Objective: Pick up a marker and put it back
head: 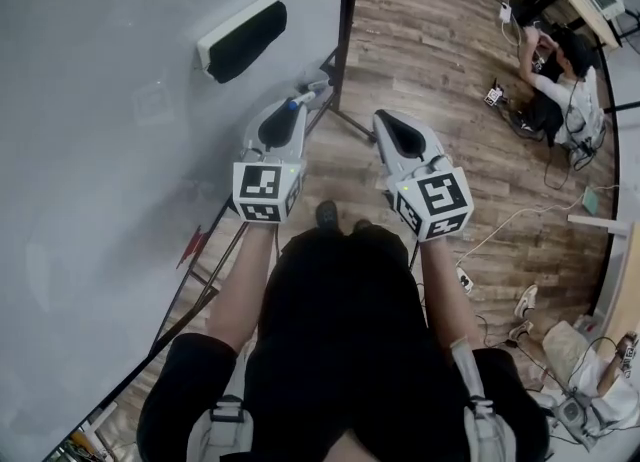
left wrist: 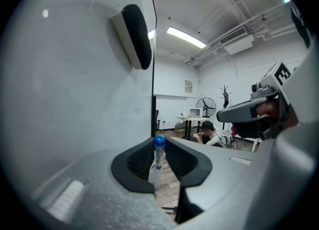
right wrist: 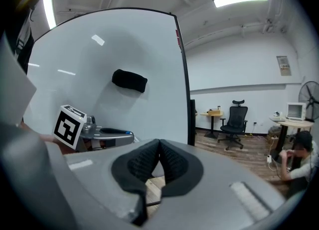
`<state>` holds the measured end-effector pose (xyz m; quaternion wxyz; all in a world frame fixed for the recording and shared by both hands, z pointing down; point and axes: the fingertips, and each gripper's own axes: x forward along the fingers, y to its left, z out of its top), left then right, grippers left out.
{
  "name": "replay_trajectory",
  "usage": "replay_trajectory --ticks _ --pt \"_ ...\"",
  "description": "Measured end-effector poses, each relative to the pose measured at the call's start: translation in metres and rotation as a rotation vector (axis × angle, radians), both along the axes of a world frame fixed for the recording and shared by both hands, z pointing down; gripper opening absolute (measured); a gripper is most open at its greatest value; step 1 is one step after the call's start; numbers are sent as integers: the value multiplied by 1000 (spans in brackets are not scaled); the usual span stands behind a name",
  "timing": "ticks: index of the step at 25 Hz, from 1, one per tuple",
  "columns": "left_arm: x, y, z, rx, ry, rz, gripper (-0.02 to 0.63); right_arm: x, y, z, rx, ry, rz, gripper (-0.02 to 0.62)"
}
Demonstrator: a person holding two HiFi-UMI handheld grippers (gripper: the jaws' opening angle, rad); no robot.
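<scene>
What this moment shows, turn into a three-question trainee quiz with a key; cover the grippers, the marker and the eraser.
1. True or false: the right gripper clamps the white plastic marker.
2. Where is the black-felt, white-backed eraser? A in the right gripper's jaws; B stuck on the large white whiteboard; C balanced on the marker.
3. Fill in: the marker's cap is ___.
Key: 1 false, the left gripper grips it upright between its pads, while the right one's jaws are shut on nothing; 2 B; 3 blue.
</scene>
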<state>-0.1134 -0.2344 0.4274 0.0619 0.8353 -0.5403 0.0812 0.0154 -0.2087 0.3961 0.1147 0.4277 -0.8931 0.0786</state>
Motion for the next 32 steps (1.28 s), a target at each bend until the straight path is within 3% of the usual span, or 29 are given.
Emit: replay_trajectory --ticks 11,26,32 --pt "-18 22 -36 49 83 -48 77 -23 -9 -7 -3 -40 -64 3" --pt "-23 17 -46 71 93 -80 78 -31 -16 -8 -11 -51 -99 3" --pt "-13 -2 -37 75 45 -54 77 -18 -20 -10 -6 -46 -69 3"
